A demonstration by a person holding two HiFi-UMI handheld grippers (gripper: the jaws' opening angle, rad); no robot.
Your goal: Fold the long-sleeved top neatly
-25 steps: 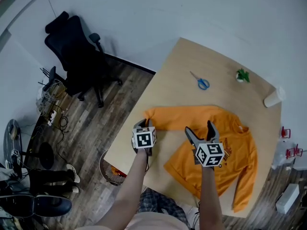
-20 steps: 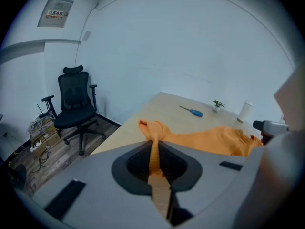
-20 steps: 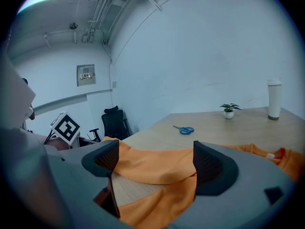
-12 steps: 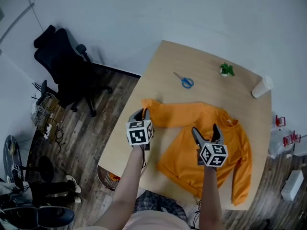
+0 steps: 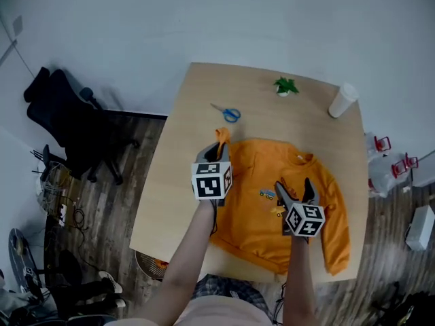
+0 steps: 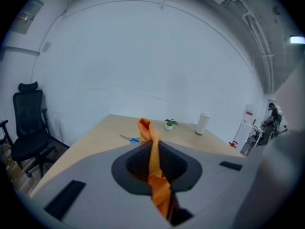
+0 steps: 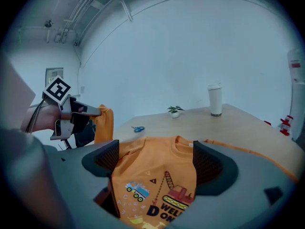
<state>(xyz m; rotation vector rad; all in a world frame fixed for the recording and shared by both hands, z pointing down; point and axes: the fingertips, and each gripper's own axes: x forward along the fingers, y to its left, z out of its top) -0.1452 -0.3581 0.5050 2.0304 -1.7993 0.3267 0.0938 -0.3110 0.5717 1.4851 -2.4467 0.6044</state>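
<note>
Seen from the head view, the orange long-sleeved top (image 5: 262,212) lay front-up on the wooden table (image 5: 173,182). Its body was spread flat and one arm ran down its right side. The left gripper (image 5: 216,151) was raised over the garment's other shoulder, with the sleeve (image 5: 222,136) standing up beyond its tips. From above its marker cube covered most of the jaws. The left gripper view settled the matter: the jaws were pressed together on a twisted strip of orange fabric, and the cuff end poked out past them. Only the right gripper view showed this from the side, with the pinched sleeve hanging down from the left gripper, lifted off the table. The right gripper (image 5: 296,186) hovered over the chest with its jaws spread wide and nothing between the pads. Its own view framed a crane-and-truck print (image 7: 176,194) that was tiny from overhead. Whether it brushed the cloth could not be told. Blue-handled scissors (image 5: 226,113), a small potted plant (image 5: 285,85) and a white cup (image 5: 342,100) stood along the far side. A black office chair (image 5: 61,121) stood on the floor to the left, absent from the right gripper view.
</note>
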